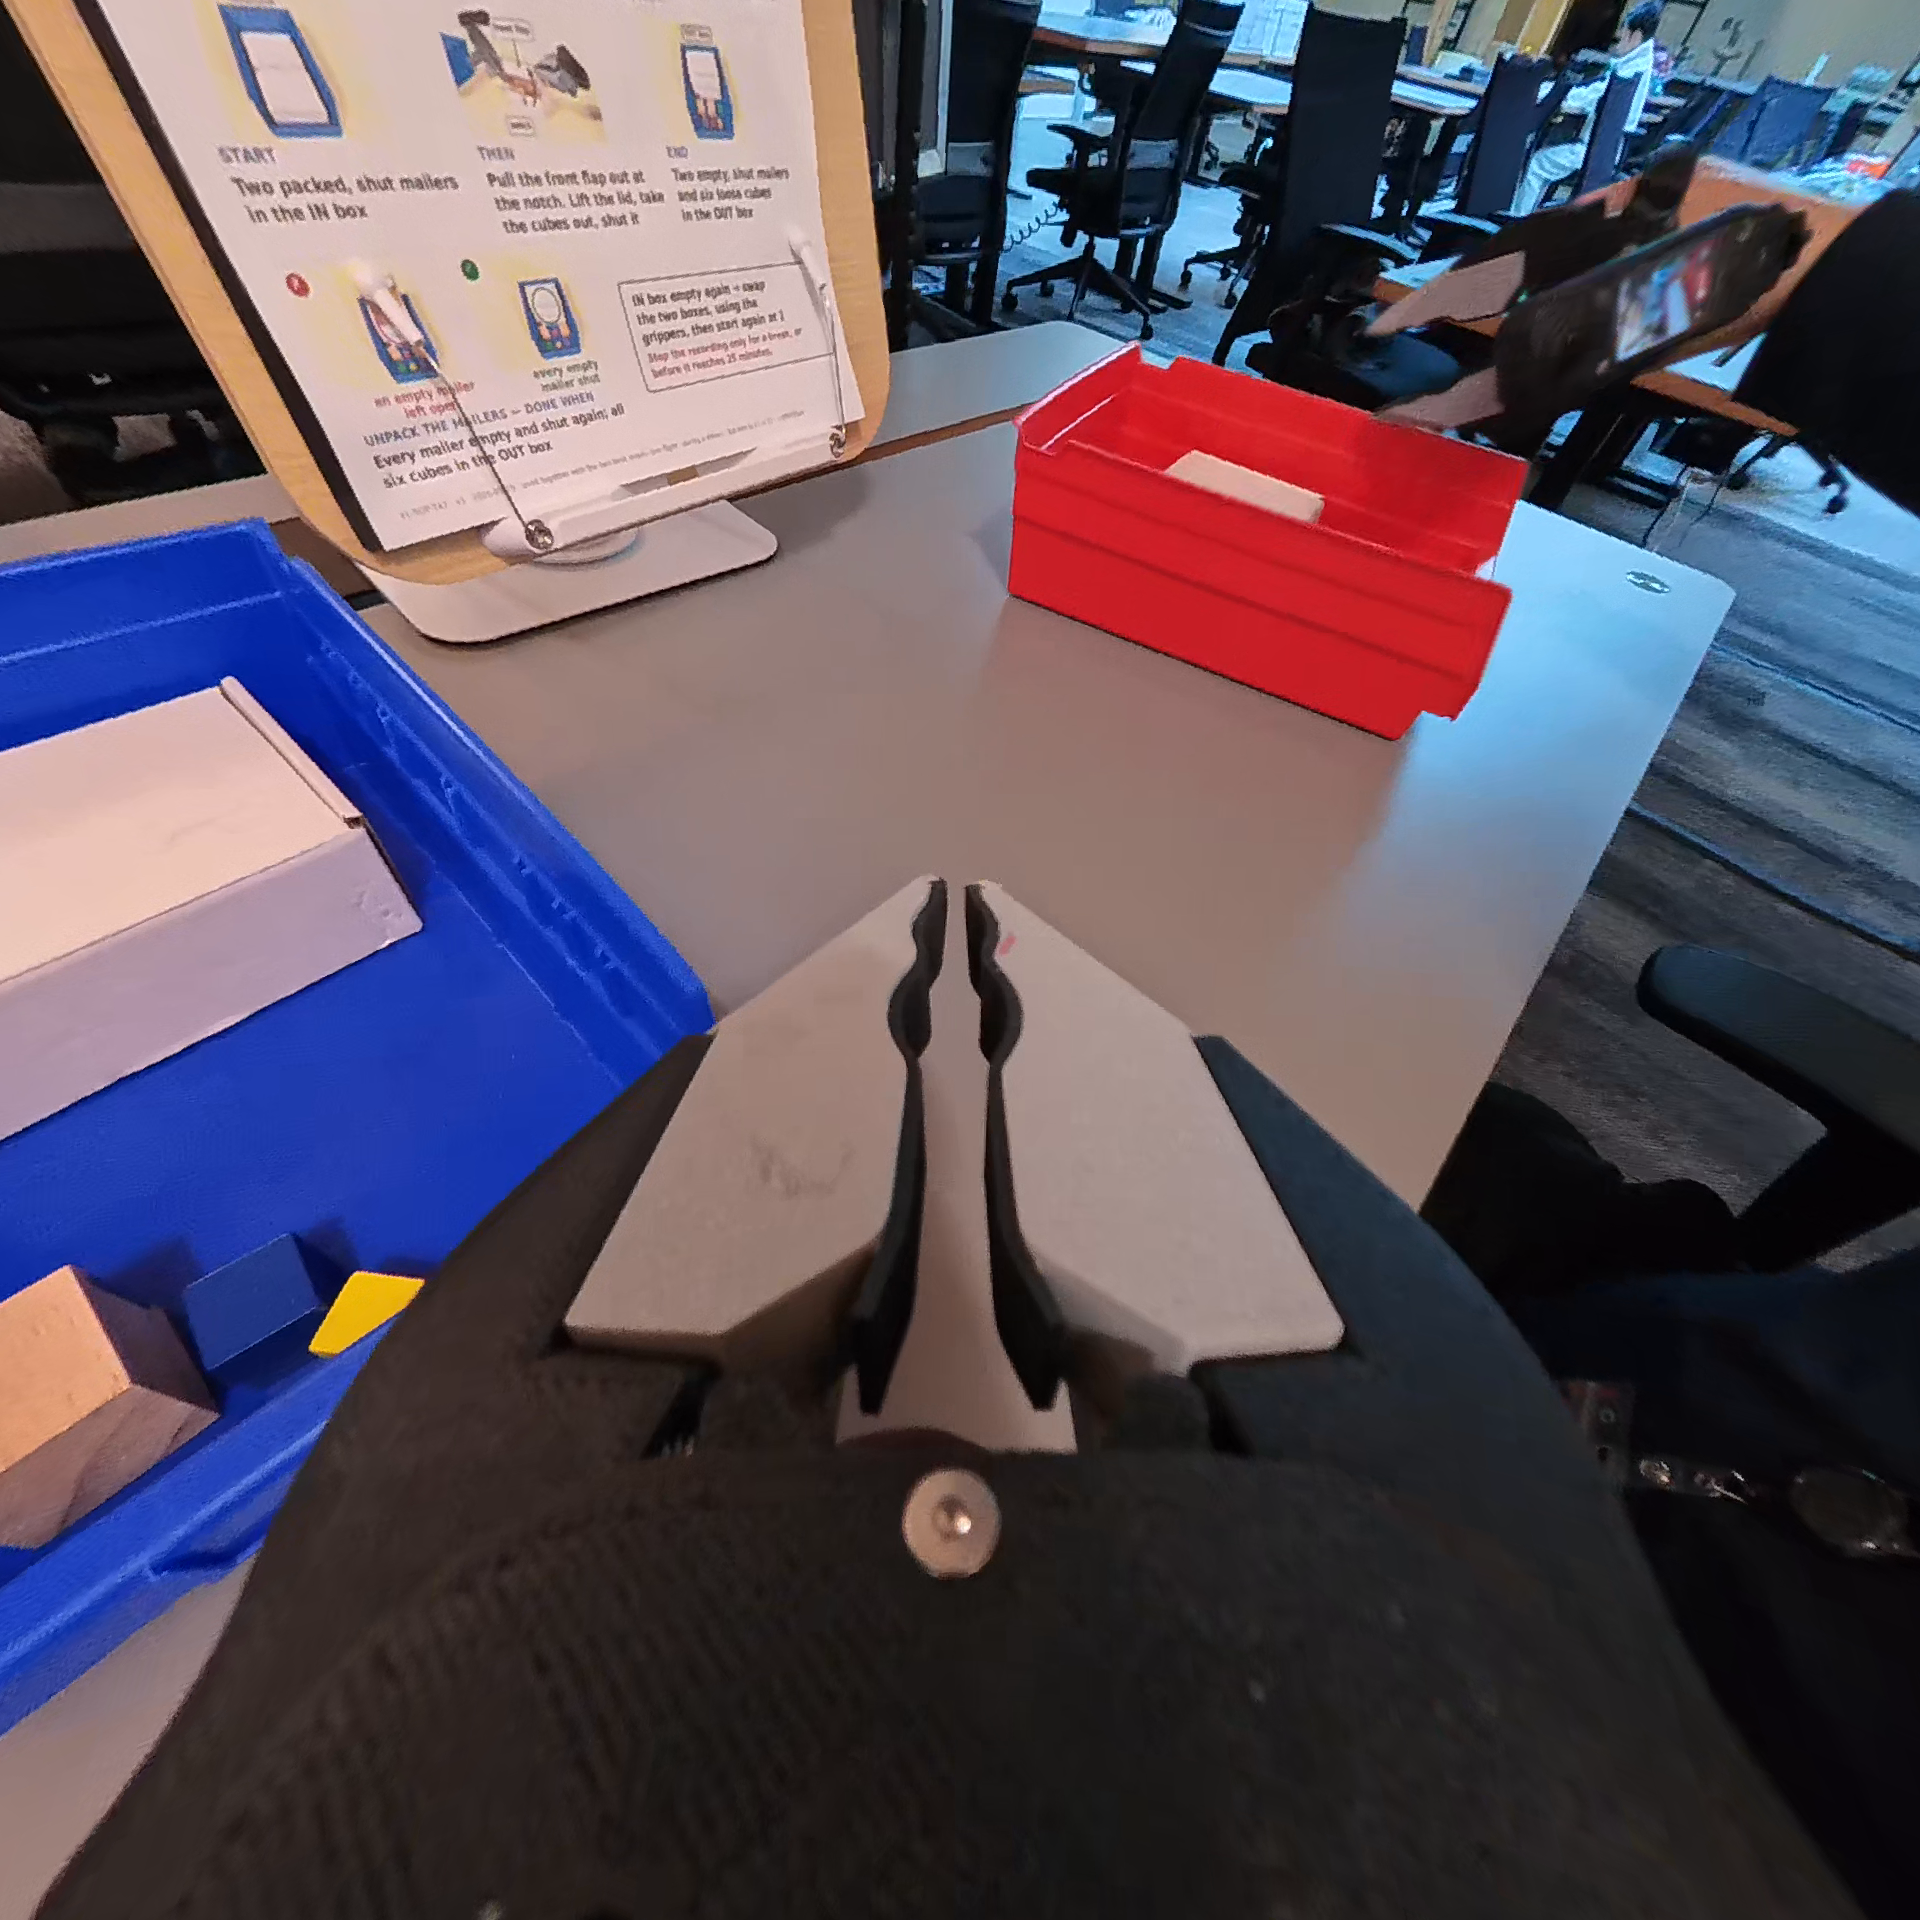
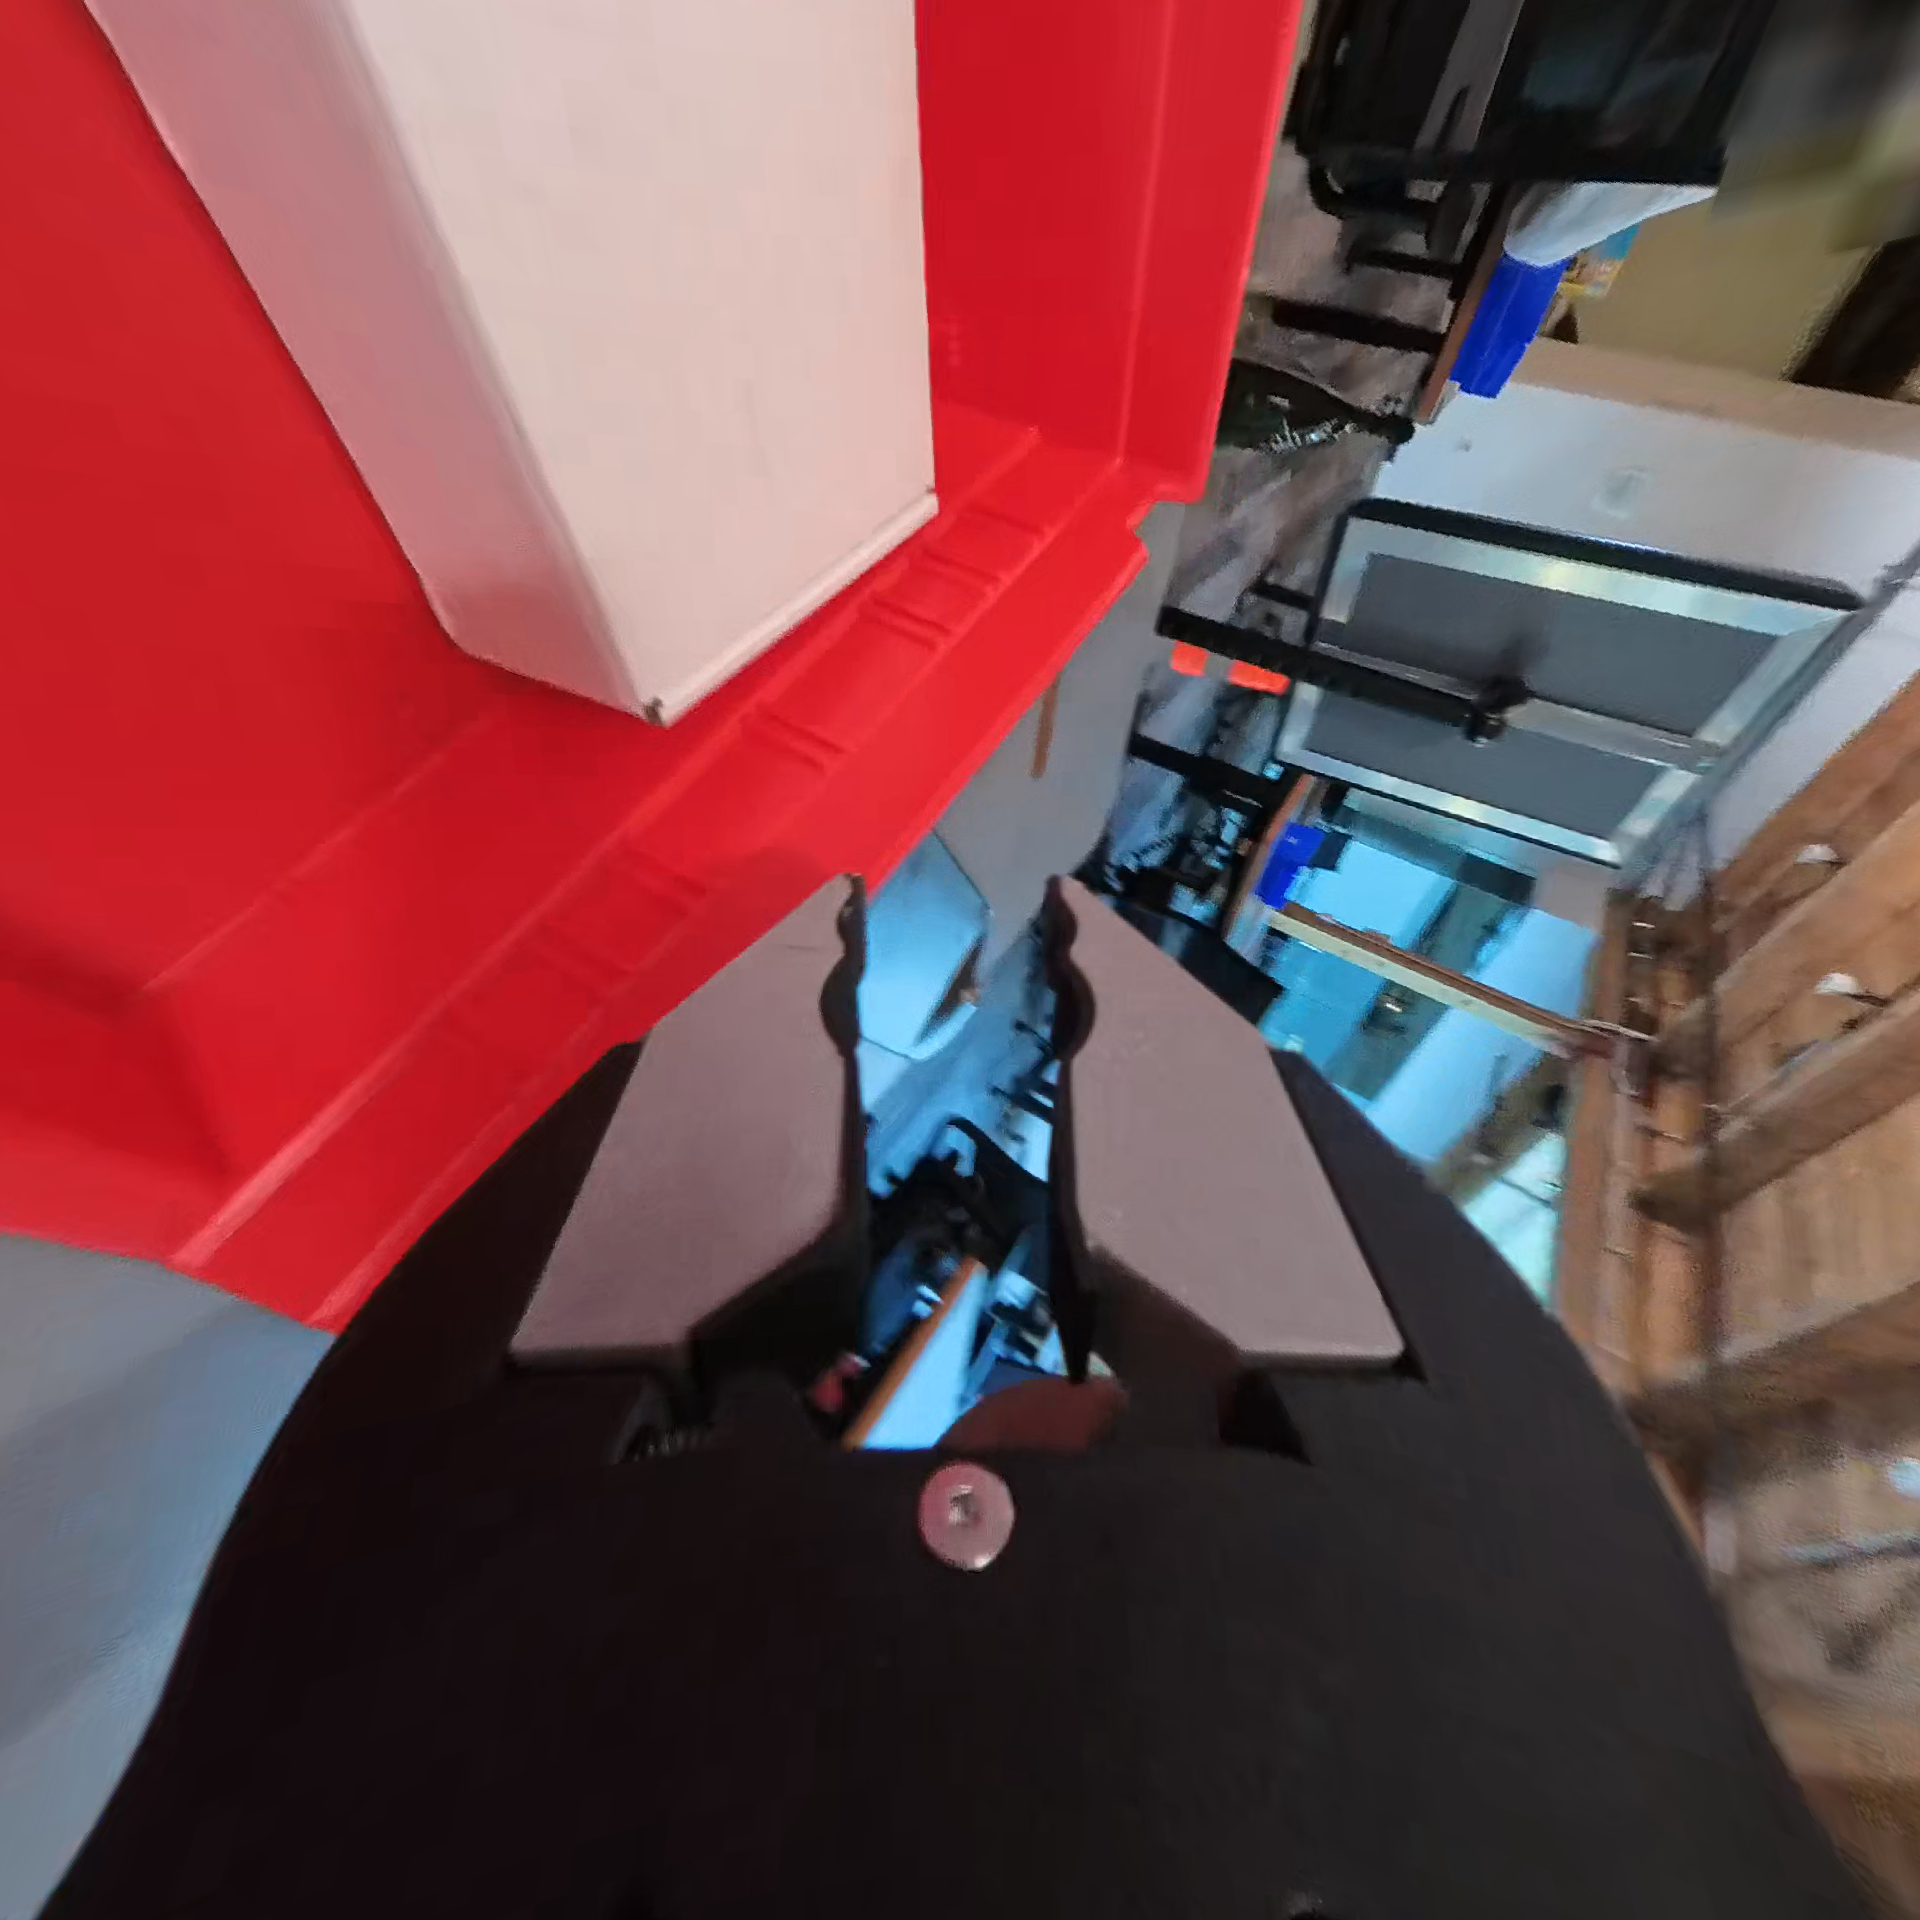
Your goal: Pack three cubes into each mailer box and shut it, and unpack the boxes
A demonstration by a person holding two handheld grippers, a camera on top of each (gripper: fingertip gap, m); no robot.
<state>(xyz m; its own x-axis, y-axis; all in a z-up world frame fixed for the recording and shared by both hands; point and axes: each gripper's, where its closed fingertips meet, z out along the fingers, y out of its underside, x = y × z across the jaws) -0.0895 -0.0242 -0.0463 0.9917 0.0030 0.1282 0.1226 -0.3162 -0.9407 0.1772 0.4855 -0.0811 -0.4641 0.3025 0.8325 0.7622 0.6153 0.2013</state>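
Over a grey table (image 1: 1091, 748), left gripper (image 1: 956, 891) with jaws nearly closed, only a thin slit between the tips, holding nothing. Just to its left, a blue bin (image 1: 499, 883) with a shut white mailer box (image 1: 156, 831) inside, plus a plain wooden cube (image 1: 73, 1382), a blue cube (image 1: 255, 1311) and a yellow cube (image 1: 364, 1311) near the front wall, the yellow one partly hidden behind the gripper body. Farther off on the right, a red bin (image 1: 1247, 613) holding a second white mailer box (image 1: 1247, 486), also shut. Behind, an instruction sheet (image 1: 499, 229) propped on a stand. Office chairs and desks beyond. In the tilted, blurred right wrist view, right gripper (image 2: 954, 894) slightly open and empty, just past the red bin's rim (image 2: 727, 800), with the white mailer close by.
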